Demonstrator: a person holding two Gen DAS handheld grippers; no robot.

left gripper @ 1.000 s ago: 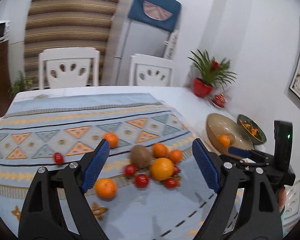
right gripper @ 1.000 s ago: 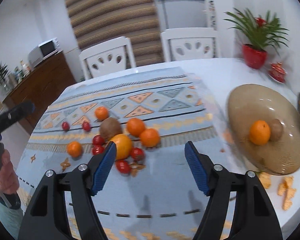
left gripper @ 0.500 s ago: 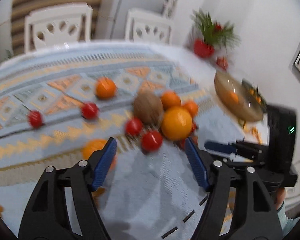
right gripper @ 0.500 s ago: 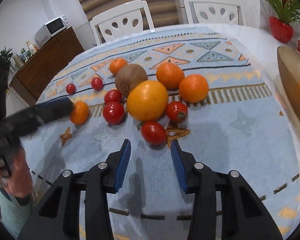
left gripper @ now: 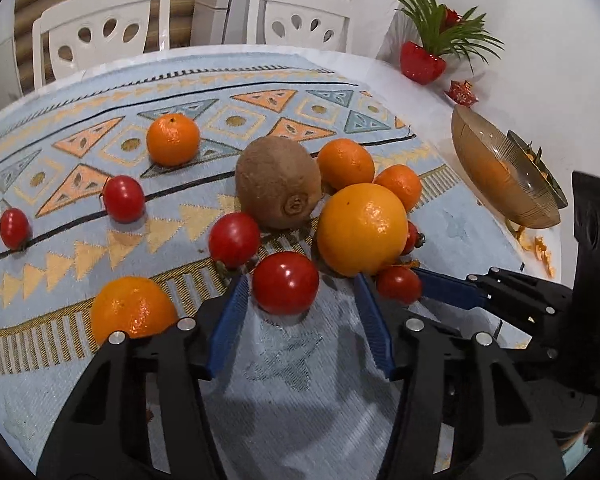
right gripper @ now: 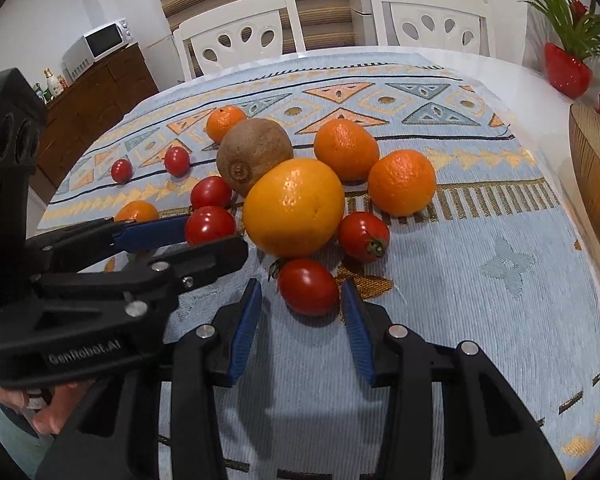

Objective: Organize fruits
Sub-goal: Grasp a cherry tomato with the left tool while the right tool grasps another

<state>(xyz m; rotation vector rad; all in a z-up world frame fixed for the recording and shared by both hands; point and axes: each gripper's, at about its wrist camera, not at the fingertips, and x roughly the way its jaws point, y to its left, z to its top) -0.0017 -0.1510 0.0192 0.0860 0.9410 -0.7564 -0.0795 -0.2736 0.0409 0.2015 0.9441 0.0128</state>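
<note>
Both tools have dropped from hovering over the pile to right at it in the last second. The left tool is open around a tomato, the right tool open around another tomato, neither gripped yet. Looks like a double pick, probably for the bowl at the surface's right edge.

A home dining room: white dining chairs stand at a worktop laid with a patterned cloth. A microwave sits on a wooden sideboard, and a potted plant stands by the white wall.
</note>
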